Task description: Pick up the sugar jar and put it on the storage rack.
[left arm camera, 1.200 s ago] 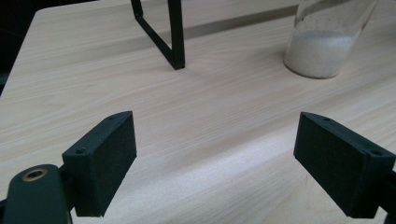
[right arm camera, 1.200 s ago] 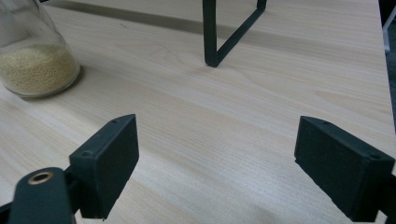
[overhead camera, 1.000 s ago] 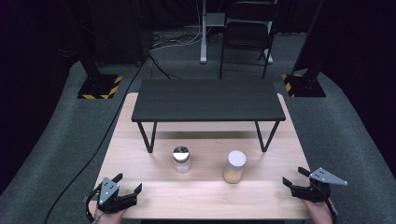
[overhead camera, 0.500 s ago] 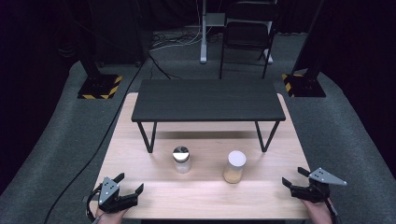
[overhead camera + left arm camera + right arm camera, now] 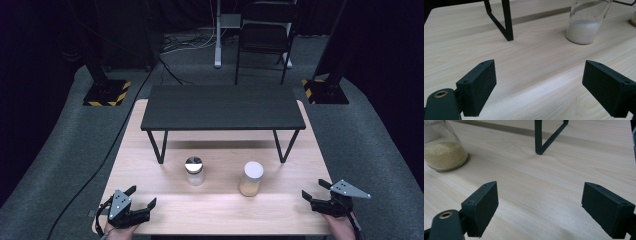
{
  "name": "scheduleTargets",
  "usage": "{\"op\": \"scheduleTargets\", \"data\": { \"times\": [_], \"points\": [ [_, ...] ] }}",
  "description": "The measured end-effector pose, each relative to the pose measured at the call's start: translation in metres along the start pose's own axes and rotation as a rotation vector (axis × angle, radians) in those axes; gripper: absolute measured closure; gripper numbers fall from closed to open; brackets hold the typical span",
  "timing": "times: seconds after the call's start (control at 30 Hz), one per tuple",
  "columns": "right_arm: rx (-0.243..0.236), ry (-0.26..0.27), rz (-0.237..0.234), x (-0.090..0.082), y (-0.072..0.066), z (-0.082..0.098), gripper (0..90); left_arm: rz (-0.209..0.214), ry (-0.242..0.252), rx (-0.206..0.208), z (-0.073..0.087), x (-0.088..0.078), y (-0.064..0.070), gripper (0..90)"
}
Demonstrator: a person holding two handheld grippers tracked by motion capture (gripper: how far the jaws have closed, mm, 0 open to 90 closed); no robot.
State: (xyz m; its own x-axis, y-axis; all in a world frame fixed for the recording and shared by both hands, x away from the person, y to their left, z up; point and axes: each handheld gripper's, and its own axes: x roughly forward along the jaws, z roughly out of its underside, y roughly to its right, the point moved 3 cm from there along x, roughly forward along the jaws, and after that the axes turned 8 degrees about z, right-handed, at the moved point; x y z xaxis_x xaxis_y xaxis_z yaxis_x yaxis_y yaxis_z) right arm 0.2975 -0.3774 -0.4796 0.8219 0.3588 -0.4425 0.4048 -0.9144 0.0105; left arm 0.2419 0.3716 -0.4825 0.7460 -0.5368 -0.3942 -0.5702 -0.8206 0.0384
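Two glass jars stand on the pale wooden table [image 5: 220,210] in front of a low black shelf [image 5: 222,106]. The left jar [image 5: 194,170] has a silver lid and holds white grains [image 5: 582,31]. The right jar [image 5: 251,178] has a white lid and holds yellow grains [image 5: 444,155]. My left gripper [image 5: 140,197] rests at the table's near left corner, open, with nothing between its jaws [image 5: 537,87]. My right gripper [image 5: 316,189] sits at the near right corner, also open and empty [image 5: 539,207]. Both grippers are well apart from the jars.
The black shelf stands on thin metal legs [image 5: 507,22] [image 5: 538,137] across the middle of the table. A black chair [image 5: 265,35] and two stands with yellow-black bases [image 5: 106,92] are on the grey floor beyond. A cable [image 5: 95,170] trails off the left side.
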Motion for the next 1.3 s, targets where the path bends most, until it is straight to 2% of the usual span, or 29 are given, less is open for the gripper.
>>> {"op": "scheduleTargets", "data": {
  "times": [0.1, 0.17, 0.2, 0.23, 0.27, 0.4, 0.43, 0.53, 0.57, 0.67, 1.0, 1.03, 1.1, 1.13, 1.17, 1.3],
  "points": [
    [-0.002, 0.0, 0.0, 0.0, 0.0, 0.0, 12.6, 0.022, -0.015, 0.009, -0.004, 0.002, -0.001, 11.3],
    [0.001, 0.0, 0.001, 0.0, -0.001, 0.0, 12.6, 0.048, -0.013, -0.008, -0.006, 0.003, -0.004, 11.2],
    [0.001, 0.0, 0.001, 0.0, -0.001, 0.0, 12.6, 0.048, -0.013, -0.008, -0.006, 0.003, -0.004, 11.2],
    [-0.004, -0.001, 0.002, 0.0, -0.002, 0.0, 12.6, 0.067, 0.003, -0.029, -0.008, 0.004, -0.005, 11.2],
    [-0.004, -0.003, 0.002, 0.0, -0.002, 0.0, 12.6, 0.076, 0.01, -0.032, -0.009, 0.004, -0.006, 11.2],
    [0.006, -0.007, 0.004, 0.001, -0.001, -0.001, 12.6, 0.078, 0.018, -0.024, -0.015, 0.005, -0.005, 11.2],
    [0.009, -0.004, 0.007, 0.0, -0.001, 0.0, 12.6, 0.088, 0.024, -0.029, -0.021, 0.007, -0.006, 11.2],
    [0.01, -0.002, 0.007, 0.0, -0.001, 0.0, 12.6, 0.099, 0.033, -0.028, -0.026, 0.009, -0.006, 11.2],
    [0.01, -0.002, 0.008, 0.0, -0.002, 0.0, 12.7, 0.11, 0.018, -0.004, -0.033, 0.014, -0.003, 11.2],
    [0.01, -0.001, 0.008, 0.0, -0.001, 0.0, 12.7, 0.131, -0.001, 0.029, -0.044, 0.023, 0.003, 11.2],
    [0.01, -0.001, 0.007, 0.0, -0.001, 0.0, 12.7, 0.185, -0.023, 0.075, -0.068, 0.052, 0.013, 11.4],
    [0.01, 0.0, 0.006, 0.0, -0.001, 0.0, 12.7, 0.187, -0.036, 0.091, -0.074, 0.06, 0.016, 11.4],
    [0.01, -0.001, 0.006, 0.0, -0.001, 0.0, 12.7, 0.186, -0.041, 0.095, -0.076, 0.064, 0.017, 11.4],
    [0.01, -0.001, 0.005, 0.001, -0.001, 0.0, 12.7, 0.194, -0.045, 0.095, -0.08, 0.071, 0.018, 11.4],
    [0.01, -0.001, 0.005, 0.001, -0.001, 0.0, 12.8, 0.194, -0.045, 0.095, -0.08, 0.071, 0.018, 11.7],
    [0.009, 0.001, 0.006, 0.0, -0.001, 0.0, 12.7, 0.199, -0.056, 0.081, -0.083, 0.089, 0.021, 11.8]
  ]
}}
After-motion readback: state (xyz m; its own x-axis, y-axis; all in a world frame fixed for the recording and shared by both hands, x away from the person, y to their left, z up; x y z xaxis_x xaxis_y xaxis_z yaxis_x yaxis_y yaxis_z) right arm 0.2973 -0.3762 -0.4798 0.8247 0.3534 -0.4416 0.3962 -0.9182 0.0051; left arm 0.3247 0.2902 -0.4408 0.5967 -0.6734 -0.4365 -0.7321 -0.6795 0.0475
